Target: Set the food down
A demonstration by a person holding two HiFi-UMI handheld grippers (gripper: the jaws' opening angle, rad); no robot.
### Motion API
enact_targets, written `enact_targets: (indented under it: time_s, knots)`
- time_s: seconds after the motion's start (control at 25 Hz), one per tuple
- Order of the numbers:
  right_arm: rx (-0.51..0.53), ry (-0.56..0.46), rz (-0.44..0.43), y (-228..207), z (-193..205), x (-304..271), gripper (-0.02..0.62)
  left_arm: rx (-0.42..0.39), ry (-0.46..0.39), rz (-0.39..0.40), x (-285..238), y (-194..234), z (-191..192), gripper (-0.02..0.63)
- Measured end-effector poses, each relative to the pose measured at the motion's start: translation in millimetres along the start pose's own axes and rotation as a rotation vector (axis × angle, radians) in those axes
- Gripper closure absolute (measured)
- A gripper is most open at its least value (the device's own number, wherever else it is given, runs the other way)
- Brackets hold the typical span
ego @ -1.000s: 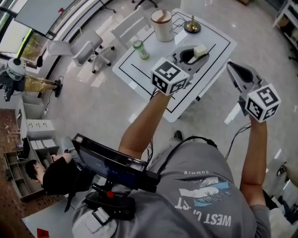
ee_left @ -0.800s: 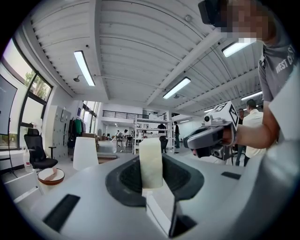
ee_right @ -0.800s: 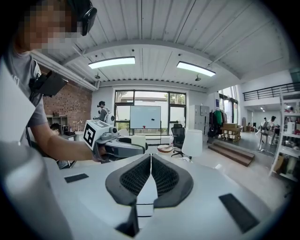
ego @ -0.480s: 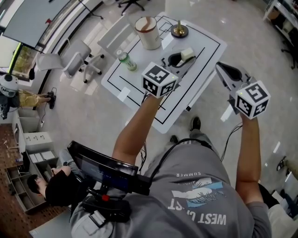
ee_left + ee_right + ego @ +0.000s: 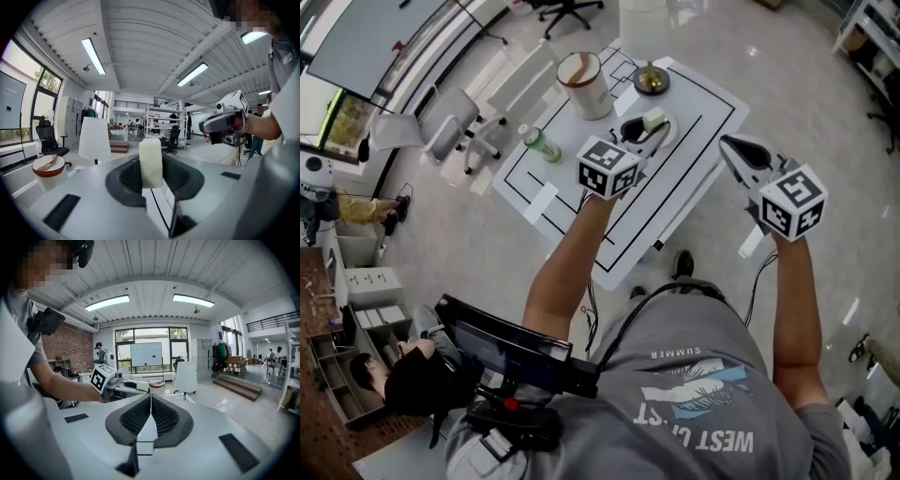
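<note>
Two hand-held grippers appear over a white table point(image 5: 572, 220) marked with black lines. The left gripper point(image 5: 643, 129) is clamped on a pale rectangular food block point(image 5: 151, 161), its jaws narrowly parted by the block's thickness, with the dark pads pressing on its two broad faces. The block sits at the jaw tips above the far part of the table, near a brass-coloured disc point(image 5: 652, 80) and a brown-rimmed pail point(image 5: 584, 84). A green bottle point(image 5: 541, 144) stands well apart to the left. No view shows whether the block touches the surface. In the left gripper view the block stands upright, its long axis vertical and crossing the closing direction, so the lower short end faces the table, probably to land flat. The right gripper point(image 5: 150, 408) has its jaws together with nothing between them. It hangs beyond the table's right edge, seemingly kept clear of the placement.
</note>
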State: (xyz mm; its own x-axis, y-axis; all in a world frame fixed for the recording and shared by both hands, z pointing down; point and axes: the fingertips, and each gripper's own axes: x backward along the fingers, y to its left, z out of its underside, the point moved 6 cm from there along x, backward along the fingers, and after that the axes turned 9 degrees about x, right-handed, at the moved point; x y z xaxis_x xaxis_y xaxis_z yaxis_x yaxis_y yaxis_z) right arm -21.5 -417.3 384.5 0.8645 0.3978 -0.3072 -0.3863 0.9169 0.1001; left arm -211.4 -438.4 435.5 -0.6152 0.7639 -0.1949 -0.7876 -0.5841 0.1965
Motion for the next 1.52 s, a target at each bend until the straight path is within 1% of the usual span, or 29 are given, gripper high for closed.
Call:
enact_targets:
  time_s: [0.36,0.72,0.88,1.04,1.24,1.52]
  knots:
    - [-0.017,0.032,-0.039,-28.8,19.2,-13.1,0.589,0.035,0.083,-0.073,-34.8,41.2,28.8,0.508]
    - [-0.044,0.057,-0.034,-50.4,38.1,-8.9,0.589,0.049,0.188,-0.139,-67.2,81.0,59.2,0.509]
    - [-0.055,0.069,-0.03,-56.4,47.1,-5.8,0.589,0.047,0.249,-0.166,-80.7,100.2,75.3,0.509]
    - [-0.069,0.089,-0.024,-60.8,57.3,-1.0,0.589,0.054,0.314,-0.181,-94.0,114.9,94.3,0.509]
    - [-0.091,0.114,-0.014,-68.9,71.9,2.6,0.589,0.063,0.375,-0.2,-108.3,132.9,114.5,0.509]
    - [-0.119,0.142,0.0,-78.0,89.5,10.2,0.589,0.034,0.462,-0.221,-124.2,152.5,133.3,0.508]
